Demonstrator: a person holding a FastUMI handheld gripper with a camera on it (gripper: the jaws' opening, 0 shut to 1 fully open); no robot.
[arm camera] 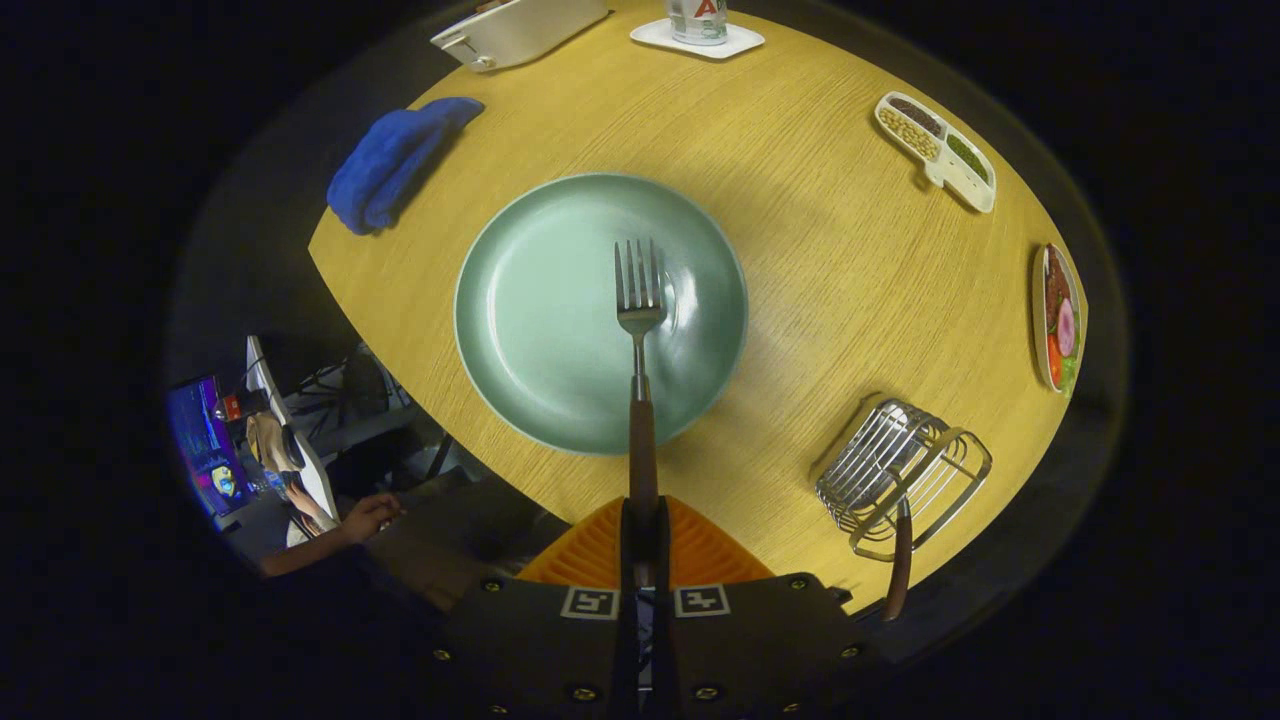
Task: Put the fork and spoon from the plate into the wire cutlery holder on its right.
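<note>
Above the plate I have the gripper clamped on the fork; right of it, the holder contains one brown-handled utensil.

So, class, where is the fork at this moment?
In the gripper view, the fork is clamped by its handle in the gripper, its tines over the green plate, left of the wire holder.

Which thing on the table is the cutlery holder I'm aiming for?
On the round wooden table, look right of the green plate over which the gripper holds the fork. The wire cutlery holder is the only metal basket, with a wooden handle sticking out.
</note>
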